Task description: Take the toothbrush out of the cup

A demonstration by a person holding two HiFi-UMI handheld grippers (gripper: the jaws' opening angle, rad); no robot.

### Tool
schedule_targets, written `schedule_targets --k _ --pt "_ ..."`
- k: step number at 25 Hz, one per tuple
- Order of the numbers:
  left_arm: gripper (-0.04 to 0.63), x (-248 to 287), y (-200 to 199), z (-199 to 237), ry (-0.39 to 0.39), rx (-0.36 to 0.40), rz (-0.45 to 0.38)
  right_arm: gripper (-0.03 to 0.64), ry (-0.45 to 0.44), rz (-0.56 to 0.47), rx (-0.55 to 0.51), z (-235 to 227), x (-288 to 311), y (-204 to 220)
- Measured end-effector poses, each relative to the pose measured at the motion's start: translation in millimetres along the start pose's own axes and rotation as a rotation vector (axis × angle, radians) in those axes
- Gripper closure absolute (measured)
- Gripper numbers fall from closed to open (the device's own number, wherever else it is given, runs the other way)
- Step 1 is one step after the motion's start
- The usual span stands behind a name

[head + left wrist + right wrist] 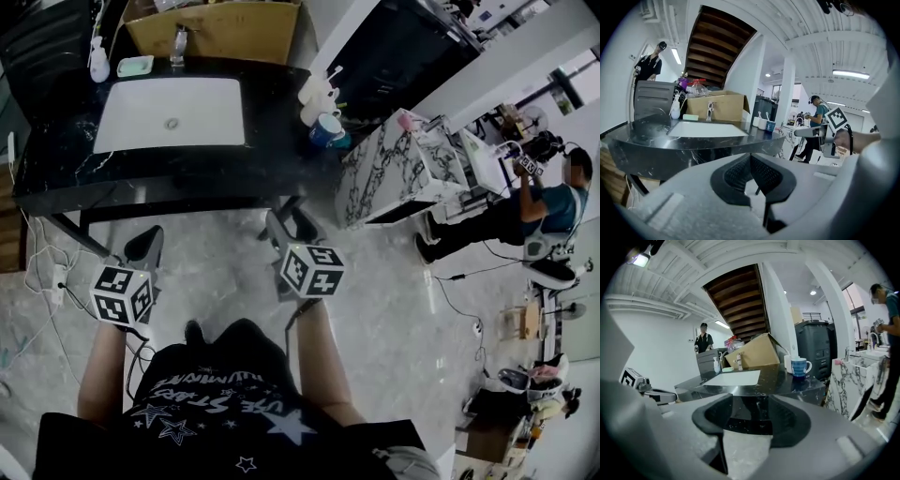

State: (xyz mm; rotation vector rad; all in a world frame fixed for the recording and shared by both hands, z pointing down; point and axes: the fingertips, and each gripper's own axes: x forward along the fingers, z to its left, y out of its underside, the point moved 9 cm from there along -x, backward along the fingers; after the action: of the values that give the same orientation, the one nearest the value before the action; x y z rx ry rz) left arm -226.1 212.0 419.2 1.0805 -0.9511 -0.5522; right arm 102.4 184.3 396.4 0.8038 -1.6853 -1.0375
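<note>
Two white cups (314,94) stand at the right end of the black counter (56,178), and a white toothbrush (333,74) sticks up out of one. A blue striped mug (326,129) stands just in front of them. In the left gripper view, the cups (759,123) and the mug (770,126) are far off to the right. The mug (800,366) is clearer in the right gripper view. Both grippers hang low over the floor, short of the counter. My left gripper (145,246) (751,161) is shut on nothing. My right gripper (291,230) (747,416) is open and empty.
A white sink (169,112) with a faucet (178,42) fills the middle of the counter. A cardboard box (216,26), a soap bottle (98,61) and a soap dish (135,66) are behind it. A marble-patterned stand (394,169) and a person (544,202) are to the right. Cables (47,272) lie on the floor at the left.
</note>
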Motion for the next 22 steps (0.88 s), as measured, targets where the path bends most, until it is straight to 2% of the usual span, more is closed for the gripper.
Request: schedule_targets --k 6,12,17,22 --pt "0.586 42.0 -19.6 2.3 0.012 -0.004 0.007 0.376 0.034 -0.019 -0.01 -35.8 24.4 -26.5" --pt "0.586 94.5 -60.2 9.4 -0.068 -0.015 -0.056 0.376 0.021 -0.072 -0.026 -87.2 69.7 -76.6" --pt "0.586 149.3 -91.2 8.1 -0.093 -0.038 -0.067 0.376 0.014 -0.083 -0.023 -133.9 107.6 -113.4" --pt "0.586 193.4 -113.5 3.1 -0.111 -0.019 -0.066 0.376 0.014 -0.072 -0.028 -173.5 142.1 -139.4"
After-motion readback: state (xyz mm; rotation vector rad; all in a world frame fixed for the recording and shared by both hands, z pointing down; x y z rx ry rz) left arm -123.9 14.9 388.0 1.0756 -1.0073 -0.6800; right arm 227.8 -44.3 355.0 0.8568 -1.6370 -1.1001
